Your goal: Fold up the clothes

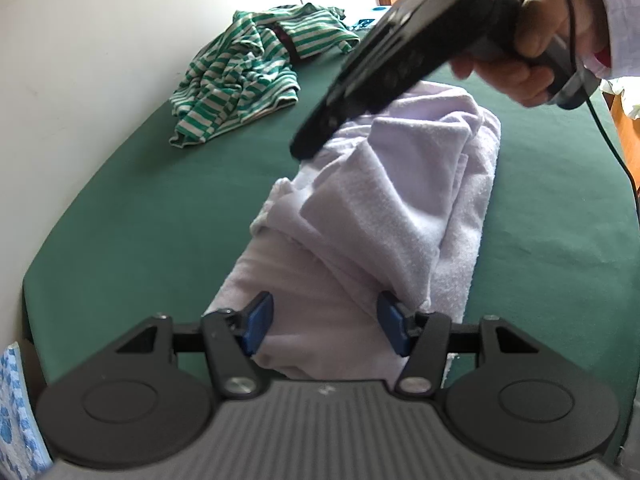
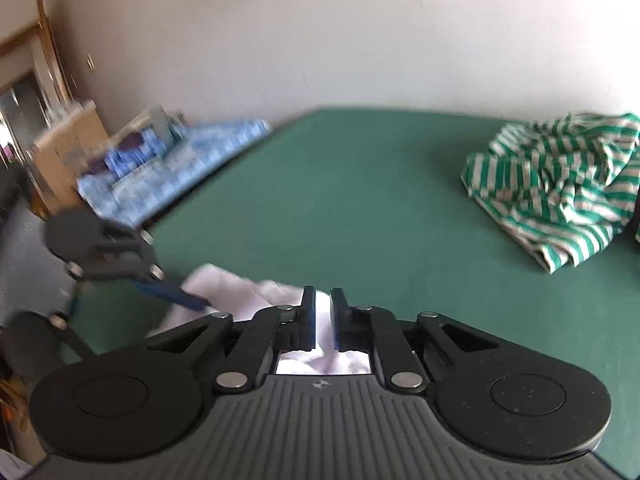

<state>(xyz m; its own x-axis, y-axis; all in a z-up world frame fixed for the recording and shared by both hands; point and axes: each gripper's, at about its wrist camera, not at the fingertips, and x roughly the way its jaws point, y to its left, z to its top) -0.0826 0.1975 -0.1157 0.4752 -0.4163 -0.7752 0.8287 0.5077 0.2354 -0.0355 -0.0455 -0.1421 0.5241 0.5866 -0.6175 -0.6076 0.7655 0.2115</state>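
The left hand-held gripper (image 1: 325, 328) stands wide open, its two blue pads (image 1: 256, 326) set on either side of the near end of a pale lilac towel (image 1: 384, 216) and resting against the cloth without pinching it. The right hand-held gripper (image 2: 323, 320) is narrowed to a slim gap with white cloth of the same towel (image 2: 240, 292) pinched between its two pads. In the left wrist view the right hand-held gripper (image 1: 384, 64) shows as a dark body slanting down to the far part of the towel, held by one hand (image 1: 528, 52) in a white sleeve (image 1: 608, 12).

The one towel lies bunched in a long, loosely folded strip down the middle of the green desk (image 1: 160, 208). One green-and-white striped shirt (image 1: 244, 72) lies crumpled near the far edge of the desk by the white wall (image 2: 320, 40), well apart from the towel. Beyond the desk edge, in the right wrist view, lies a blue patterned cloth (image 2: 180, 160), blurred, beside a cardboard box (image 2: 64, 148).
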